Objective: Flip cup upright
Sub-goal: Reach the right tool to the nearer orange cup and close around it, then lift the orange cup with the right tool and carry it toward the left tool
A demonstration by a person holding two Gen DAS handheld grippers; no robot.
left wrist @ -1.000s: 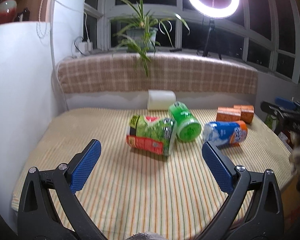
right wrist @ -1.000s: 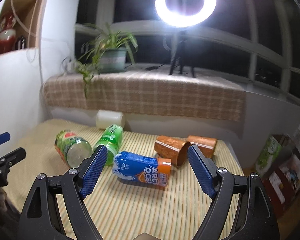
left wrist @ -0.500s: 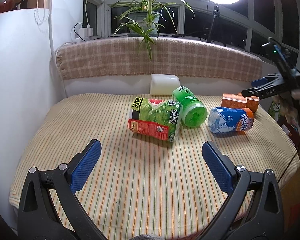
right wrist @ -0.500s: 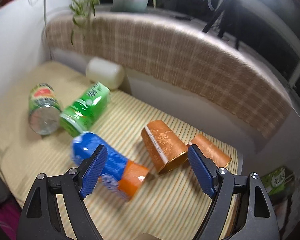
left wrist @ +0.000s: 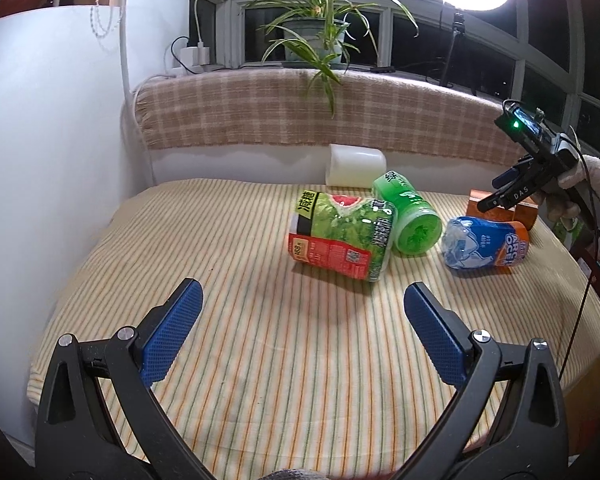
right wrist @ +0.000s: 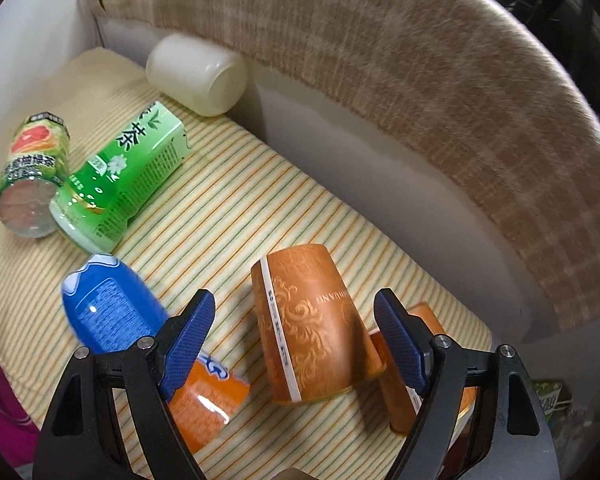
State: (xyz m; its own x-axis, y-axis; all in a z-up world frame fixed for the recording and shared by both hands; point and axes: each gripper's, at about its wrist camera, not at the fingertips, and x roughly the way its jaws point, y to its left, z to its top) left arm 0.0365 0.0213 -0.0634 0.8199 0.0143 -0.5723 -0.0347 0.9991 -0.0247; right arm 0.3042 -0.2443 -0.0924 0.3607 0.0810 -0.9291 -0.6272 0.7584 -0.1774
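Observation:
Several cups lie on their sides on the striped table. My right gripper [right wrist: 294,310] is open, its jaws on either side of an orange patterned cup [right wrist: 312,328], not touching it. A second orange cup [right wrist: 416,360] lies behind the right finger. A blue-and-orange cup [right wrist: 116,316] lies by the left finger. In the left wrist view my left gripper [left wrist: 302,300] is open and empty above the table's near part, short of a watermelon-print cup [left wrist: 340,236]. The right gripper [left wrist: 516,192] shows there at the far right over the orange cups [left wrist: 480,200].
A green tea cup [left wrist: 410,216] [right wrist: 120,176] lies between the watermelon cup [right wrist: 32,176] and the blue cup [left wrist: 484,242]. A white cup [left wrist: 354,164] [right wrist: 198,74] lies against the back ledge [left wrist: 300,116]. The table edge drops off at the right.
My right gripper has moved down and forward onto the orange cups, which now sit between its jaws. My left gripper has held nearly still, open.

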